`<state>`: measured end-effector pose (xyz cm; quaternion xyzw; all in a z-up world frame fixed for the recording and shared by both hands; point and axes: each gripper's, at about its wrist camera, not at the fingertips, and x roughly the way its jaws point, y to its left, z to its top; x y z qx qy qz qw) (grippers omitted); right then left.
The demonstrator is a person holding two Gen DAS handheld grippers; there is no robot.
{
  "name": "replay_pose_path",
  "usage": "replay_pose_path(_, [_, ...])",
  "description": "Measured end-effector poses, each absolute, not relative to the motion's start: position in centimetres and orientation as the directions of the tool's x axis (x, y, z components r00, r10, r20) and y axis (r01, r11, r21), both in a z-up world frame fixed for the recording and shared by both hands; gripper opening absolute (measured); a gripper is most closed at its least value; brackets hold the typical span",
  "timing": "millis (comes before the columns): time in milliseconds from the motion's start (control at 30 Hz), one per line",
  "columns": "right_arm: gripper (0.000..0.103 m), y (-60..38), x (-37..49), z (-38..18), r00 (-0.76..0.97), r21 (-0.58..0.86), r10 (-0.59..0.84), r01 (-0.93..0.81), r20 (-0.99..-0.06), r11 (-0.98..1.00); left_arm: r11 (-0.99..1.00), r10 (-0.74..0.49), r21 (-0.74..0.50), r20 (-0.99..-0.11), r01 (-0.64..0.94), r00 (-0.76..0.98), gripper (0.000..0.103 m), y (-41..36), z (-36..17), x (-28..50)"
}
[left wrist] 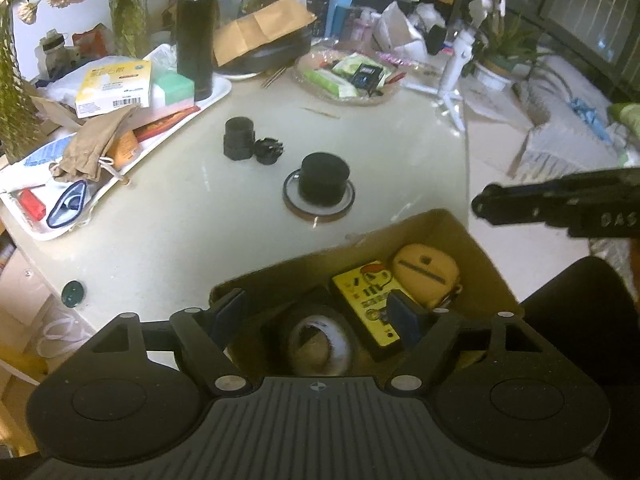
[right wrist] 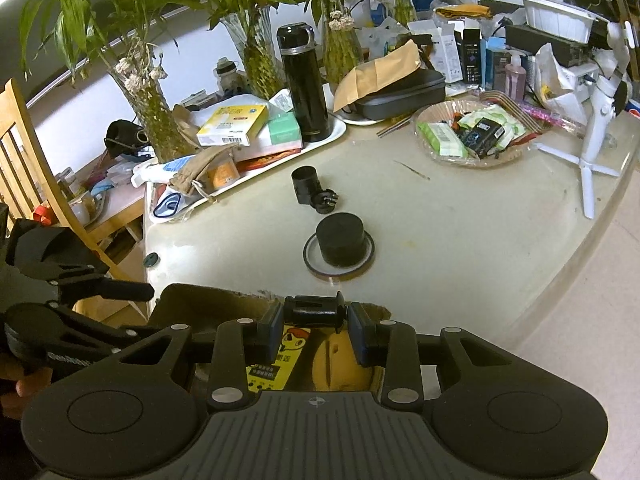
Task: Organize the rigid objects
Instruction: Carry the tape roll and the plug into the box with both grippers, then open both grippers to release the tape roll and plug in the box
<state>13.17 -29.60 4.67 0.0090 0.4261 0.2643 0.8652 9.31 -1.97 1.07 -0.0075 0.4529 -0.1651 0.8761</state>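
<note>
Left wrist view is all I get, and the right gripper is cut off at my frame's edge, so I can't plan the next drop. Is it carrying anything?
Observer: Yes. The right gripper has its fingers shut on a small black cylindrical part, held crosswise.
Operator: Where is it relative to the box?
Observer: Over the cardboard box, above the yellow card and the yellow pouch inside it.
Operator: Anything left of the table that I'm missing?
Observer: A wooden chair stands there.
</note>
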Motion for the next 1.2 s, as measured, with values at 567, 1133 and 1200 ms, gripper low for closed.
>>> replay_pose_path(567, [0.037,-28.8,12.5,4.3,0.444,0.283,0.506,-0.477,-0.739,0.832,0.963,-0.214,-0.051,-0.740,0.264,0.638,0.077,-0.6,2.3,6.3])
replay_pose_path(1133, [0.037,-28.3,11.2,3.5,0.390,0.297,0.512,-0.491,-0.766,0.819,0.977,-0.193,-0.080,-0.737,0.199,0.648,0.077,1.1,1.4,5.4])
replay_pose_path(1200, [0.037,-28.4,11.1,3.3,0.387,0.295,0.510,-0.492,-0.768,0.819,0.977,-0.193,-0.085,-0.736,0.195,0.649,0.077,1.2,1.4,5.4])
